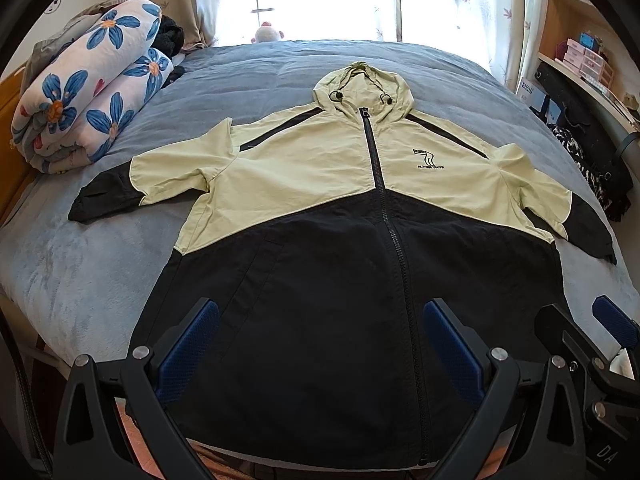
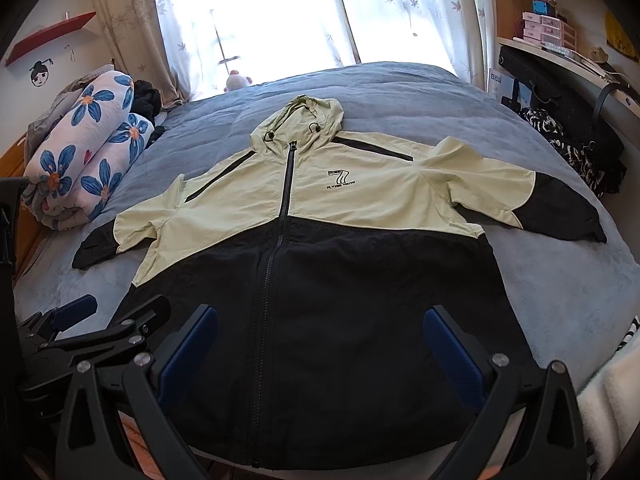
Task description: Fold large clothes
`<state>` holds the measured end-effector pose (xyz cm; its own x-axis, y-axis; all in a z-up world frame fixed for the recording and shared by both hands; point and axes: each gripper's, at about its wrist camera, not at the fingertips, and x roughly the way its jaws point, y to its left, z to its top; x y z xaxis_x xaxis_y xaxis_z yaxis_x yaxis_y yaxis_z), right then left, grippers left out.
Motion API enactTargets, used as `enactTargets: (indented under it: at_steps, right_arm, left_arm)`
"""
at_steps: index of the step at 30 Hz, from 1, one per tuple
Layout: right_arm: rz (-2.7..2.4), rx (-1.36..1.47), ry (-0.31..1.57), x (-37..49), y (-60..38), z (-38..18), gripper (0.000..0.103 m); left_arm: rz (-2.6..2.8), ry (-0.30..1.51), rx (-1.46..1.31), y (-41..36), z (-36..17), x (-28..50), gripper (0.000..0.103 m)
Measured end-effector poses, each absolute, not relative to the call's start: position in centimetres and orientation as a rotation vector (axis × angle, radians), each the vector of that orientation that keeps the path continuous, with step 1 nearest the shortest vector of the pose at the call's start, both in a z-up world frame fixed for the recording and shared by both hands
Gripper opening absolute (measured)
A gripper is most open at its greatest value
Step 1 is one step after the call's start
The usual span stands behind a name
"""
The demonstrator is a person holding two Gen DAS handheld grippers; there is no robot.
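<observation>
Reading "FLYING YOUTH": jacket (image 1: 360,208) logo (image 1: 427,159)

left gripper (image 1: 320,344) was black plastic with ribbed blue pads (image 1: 188,350), silver round screws at the finger joints, right gripper (image 2: 320,344) same build, white "DA" lettering on its body

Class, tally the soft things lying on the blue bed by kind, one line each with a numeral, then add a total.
Hooded jacket, green and black: 1
Rolled floral quilt: 1
Plush toy at the window end: 1
Dark clothing heap beside the quilt: 1
Total: 4
</observation>
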<state>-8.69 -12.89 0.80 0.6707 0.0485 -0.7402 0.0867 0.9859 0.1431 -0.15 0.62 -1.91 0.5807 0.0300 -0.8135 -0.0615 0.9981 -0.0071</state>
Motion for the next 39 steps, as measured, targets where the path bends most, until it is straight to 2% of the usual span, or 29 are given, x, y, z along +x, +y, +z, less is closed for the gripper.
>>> enactTargets:
  at_steps: [39]
  right_arm:
    - [-0.043, 0.134, 0.794, -6.9, -13.9, 2.5, 0.103]
  left_arm:
    - [-0.001, 0.928, -0.055, -0.6, -0.8, 2.0, 0.101]
